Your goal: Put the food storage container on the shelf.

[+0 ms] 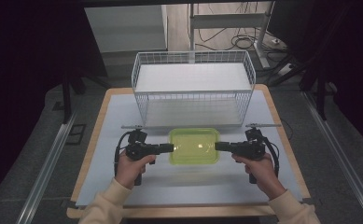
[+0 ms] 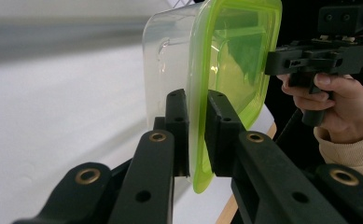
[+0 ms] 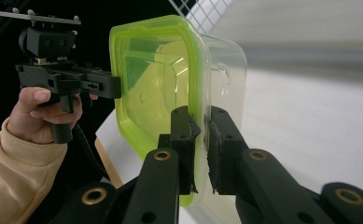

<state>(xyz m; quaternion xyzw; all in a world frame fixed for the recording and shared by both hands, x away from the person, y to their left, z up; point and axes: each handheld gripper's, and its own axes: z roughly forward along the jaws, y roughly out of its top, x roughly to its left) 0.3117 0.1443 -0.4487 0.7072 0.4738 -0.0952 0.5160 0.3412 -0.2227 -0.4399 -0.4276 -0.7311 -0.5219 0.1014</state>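
- Clear plastic container with green lid (image 1: 193, 146): held between the 2 grippers, over the white mat (image 1: 123, 186), just in front of the white wire basket (image 1: 193, 88).
- Left gripper (image 1: 170, 148): jaws narrow, pinched on the lid's rim at the container's left end; the left gripper view shows the pads either side of the green lip (image 2: 198, 140).
- Right gripper (image 1: 218, 146): same pinch on the opposite end, rim (image 3: 198, 130) between its pads.
- Grips at opposite ends likely keep the container level, neither side sagging.
- Soft shadow on the mat beneath suggests it is clear of the surface.
- Basket mouth open toward the person; probable destination, a judgement only.
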